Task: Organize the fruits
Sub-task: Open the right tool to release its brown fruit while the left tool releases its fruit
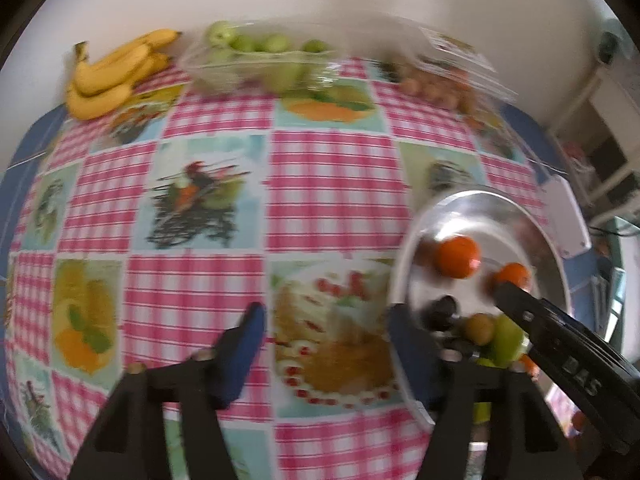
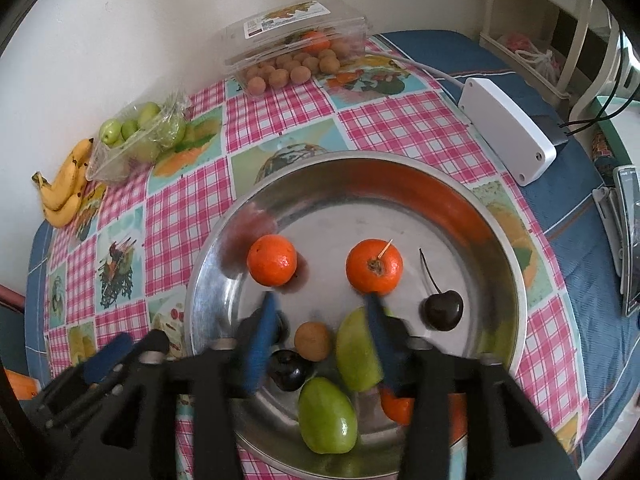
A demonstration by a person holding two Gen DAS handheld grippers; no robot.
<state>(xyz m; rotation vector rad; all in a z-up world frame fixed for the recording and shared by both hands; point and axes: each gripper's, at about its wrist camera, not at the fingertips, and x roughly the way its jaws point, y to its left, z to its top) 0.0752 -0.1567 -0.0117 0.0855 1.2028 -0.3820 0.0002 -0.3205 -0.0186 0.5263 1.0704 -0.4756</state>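
Note:
A steel plate (image 2: 360, 216) holds two oranges (image 2: 272, 260) (image 2: 374, 266), a stemmed dark cherry (image 2: 443, 310), two green fruits (image 2: 327, 416), a second dark cherry (image 2: 286, 368) and a small brown fruit (image 2: 313, 341). My right gripper (image 2: 322, 340) hangs open low over the plate. The brown fruit lies between its blue pads, which do not touch it. My left gripper (image 1: 326, 340) is open with nothing between its fingers, over the checked tablecloth just left of the plate (image 1: 472, 212). One orange (image 1: 458, 256) shows in that blurred view.
Along the wall at the back lie bananas (image 2: 66, 190), an open clear tray of green fruits (image 2: 140, 132) and a clear lidded box of small brown fruits (image 2: 296, 68). A white box with a cable (image 2: 506, 128) sits right of the plate. Shelving stands beyond the table's right edge.

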